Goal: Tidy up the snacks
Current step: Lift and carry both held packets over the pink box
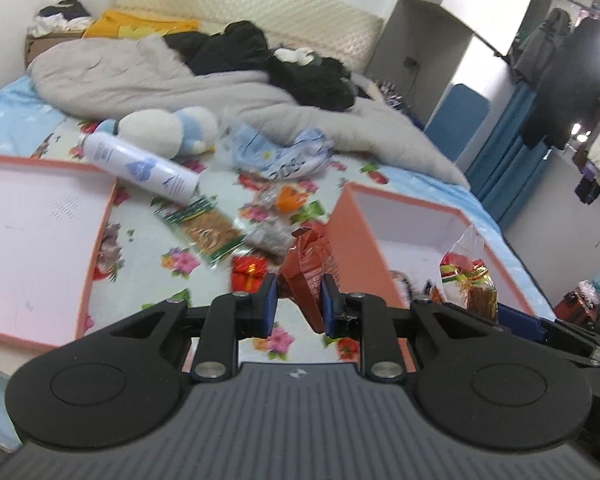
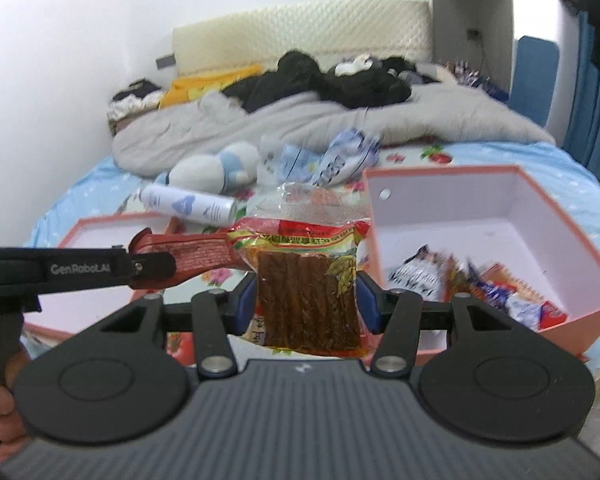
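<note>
gripping red packet [image 1: 306, 276] and jerky bag [image 2: 308, 280]

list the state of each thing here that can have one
left hand-held gripper: shut on red-brown foil snack packet
right hand-held gripper: shut on clear bag of brown snack sticks
deep pink cardboard box: open, partly filled with snacks
shallow pink box lid: off, lying empty side up
white spray can: lying on its side

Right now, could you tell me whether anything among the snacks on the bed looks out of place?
Yes: a white spray can lies on its side among the loose snack packets, between the box lid and the plush toy. It is no snack.
</note>
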The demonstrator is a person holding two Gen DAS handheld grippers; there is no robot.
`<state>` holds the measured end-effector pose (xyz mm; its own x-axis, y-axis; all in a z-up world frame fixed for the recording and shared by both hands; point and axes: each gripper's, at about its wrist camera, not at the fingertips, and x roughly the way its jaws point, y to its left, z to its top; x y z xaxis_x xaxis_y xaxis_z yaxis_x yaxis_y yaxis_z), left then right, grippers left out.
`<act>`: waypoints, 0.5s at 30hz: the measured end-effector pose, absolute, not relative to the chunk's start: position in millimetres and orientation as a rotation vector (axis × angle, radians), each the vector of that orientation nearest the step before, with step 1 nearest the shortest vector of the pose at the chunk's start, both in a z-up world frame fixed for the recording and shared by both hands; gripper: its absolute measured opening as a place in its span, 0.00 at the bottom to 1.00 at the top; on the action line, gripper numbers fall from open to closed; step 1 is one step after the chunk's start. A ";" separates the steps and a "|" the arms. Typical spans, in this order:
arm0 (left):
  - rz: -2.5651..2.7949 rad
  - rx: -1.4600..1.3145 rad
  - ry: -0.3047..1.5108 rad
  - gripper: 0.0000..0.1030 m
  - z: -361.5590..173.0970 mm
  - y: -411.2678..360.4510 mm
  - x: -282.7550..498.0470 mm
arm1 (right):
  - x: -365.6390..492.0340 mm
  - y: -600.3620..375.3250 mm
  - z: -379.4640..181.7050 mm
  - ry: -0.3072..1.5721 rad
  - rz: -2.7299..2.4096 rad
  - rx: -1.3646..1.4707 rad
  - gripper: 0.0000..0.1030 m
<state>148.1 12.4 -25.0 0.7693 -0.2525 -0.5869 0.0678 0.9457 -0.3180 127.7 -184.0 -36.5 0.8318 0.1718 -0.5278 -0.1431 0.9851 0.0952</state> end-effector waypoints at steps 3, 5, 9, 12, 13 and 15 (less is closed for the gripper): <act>-0.209 -0.290 0.650 0.25 -10.9 -0.4 143.1 | 120.4 -194.5 -25.5 0.533 0.148 0.053 0.53; -0.233 -0.281 0.633 0.25 -2.2 -11.7 140.5 | 116.2 -202.2 -20.0 0.517 0.133 0.055 0.53; -0.282 -0.264 0.617 0.25 8.6 -35.2 139.6 | 109.1 -218.5 -14.1 0.493 0.097 0.063 0.53; -0.316 -0.258 0.617 0.25 13.4 -52.9 143.3 | 107.1 -235.4 -12.6 0.489 0.059 0.082 0.53; -0.327 -0.252 0.620 0.25 13.8 -59.7 145.6 | 107.2 -239.9 -13.3 0.490 0.049 0.086 0.53; -0.344 -0.241 0.630 0.25 13.1 -73.8 152.2 | 108.9 -251.2 -14.9 0.495 0.030 0.098 0.53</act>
<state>152.2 -73.8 13.1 0.7547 -0.3843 -0.5317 0.2398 0.9160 -0.3217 108.9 -251.2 -14.9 0.8796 0.0529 -0.4727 -0.0055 0.9949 0.1010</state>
